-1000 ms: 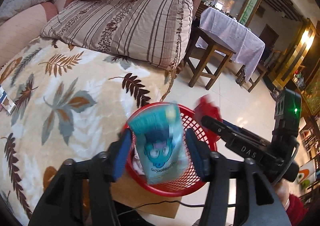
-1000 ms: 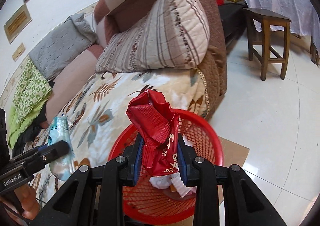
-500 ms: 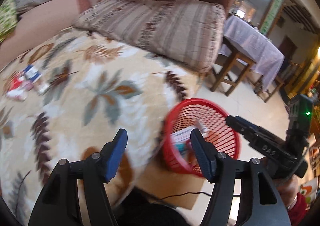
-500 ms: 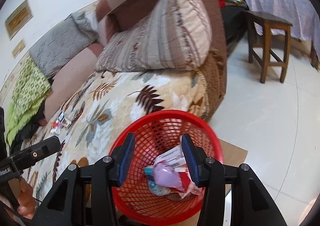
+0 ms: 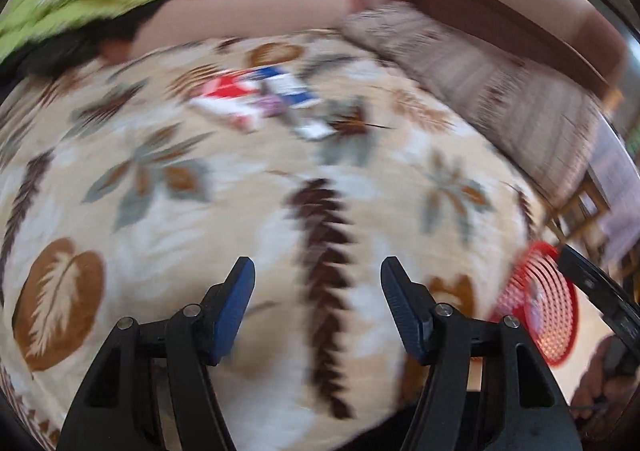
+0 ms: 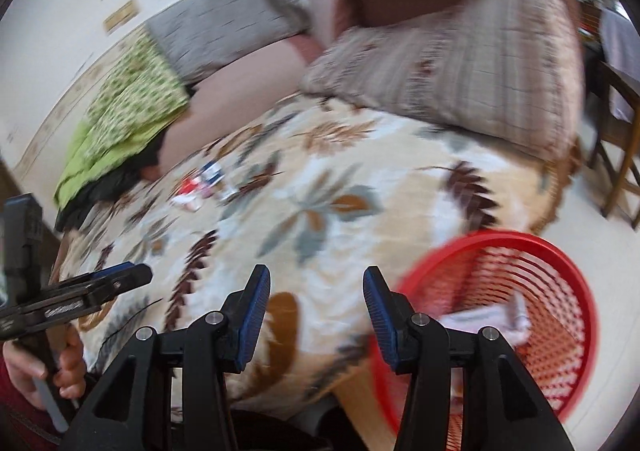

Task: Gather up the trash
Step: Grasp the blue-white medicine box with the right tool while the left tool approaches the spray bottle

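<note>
Both your left tool (image 5: 318,303) and right tool (image 6: 314,301) gape empty; the wrappers (image 5: 260,99) on the far blanket (image 5: 240,191) look light, crinkly, slippery, so pinch a flat edge.

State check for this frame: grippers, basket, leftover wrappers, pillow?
Left gripper: open, nothing between the jaws.
Right gripper: open, nothing between the jaws.
Red basket: upright beside the sofa, trash inside.
Wrappers: a small blurred cluster lying on the leaf-print blanket, not yet collected.
Striped pillow: leaning against the sofa arm.
</note>
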